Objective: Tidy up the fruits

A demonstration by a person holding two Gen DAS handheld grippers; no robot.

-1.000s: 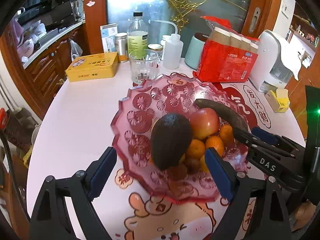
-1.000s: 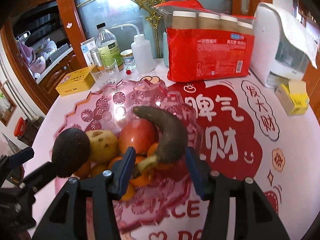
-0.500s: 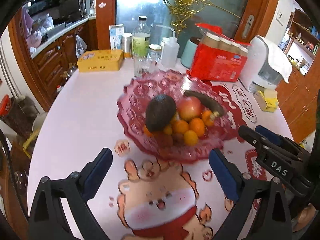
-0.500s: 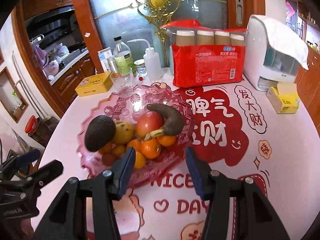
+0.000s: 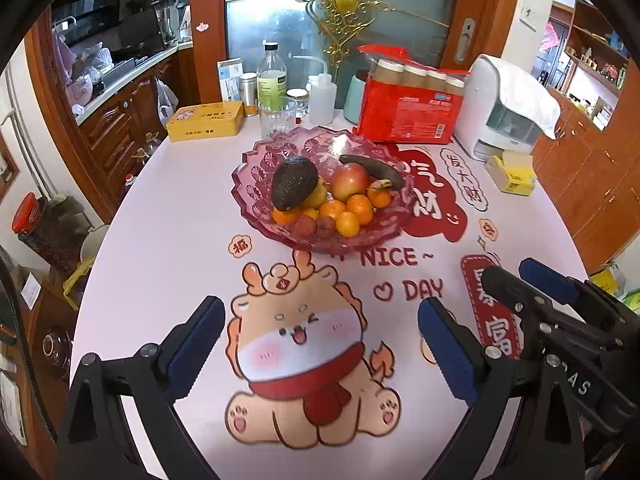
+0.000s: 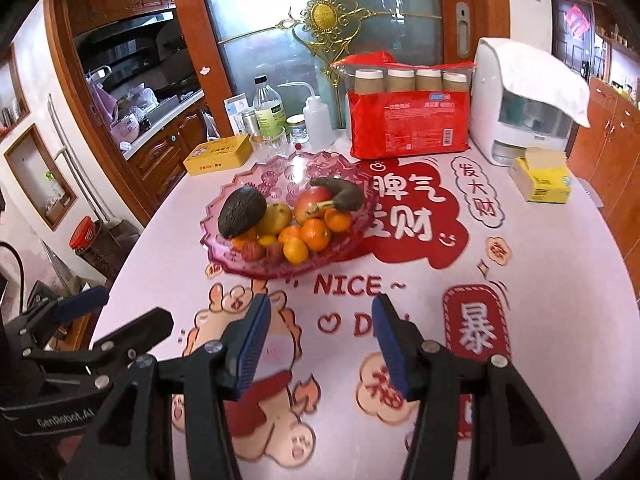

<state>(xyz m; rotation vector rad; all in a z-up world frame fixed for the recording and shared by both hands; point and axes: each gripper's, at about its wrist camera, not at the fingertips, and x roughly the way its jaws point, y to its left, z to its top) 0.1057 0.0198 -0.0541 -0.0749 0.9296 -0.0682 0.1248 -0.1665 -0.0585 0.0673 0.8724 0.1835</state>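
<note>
A pink glass fruit bowl (image 5: pixel 256 168) (image 6: pixel 224 204) stands mid-table. It holds a dark avocado (image 5: pixel 294 183) (image 6: pixel 242 211), a red apple (image 5: pixel 350 181), a blackened banana (image 5: pixel 372 167) (image 6: pixel 340 191), a yellow pear (image 6: pixel 274 218) and several small oranges (image 5: pixel 347 223) (image 6: pixel 314 234). My left gripper (image 5: pixel 320 344) is open and empty, well back from the bowl near the table's front. My right gripper (image 6: pixel 320 340) is open and empty too, beside it; it also shows in the left wrist view (image 5: pixel 532 284).
Behind the bowl stand a glass (image 5: pixel 276 118), a bottle (image 5: pixel 272 76), a squeeze bottle (image 5: pixel 322 98), a yellow tin (image 5: pixel 206 120), a red pack of cups (image 5: pixel 410 108) and a white appliance (image 5: pixel 504 116). A yellow box (image 5: pixel 512 174) lies at the right.
Both grippers have pulled back from the bowl toward the table's front edge, open and empty. The fruit stays in the bowl.
</note>
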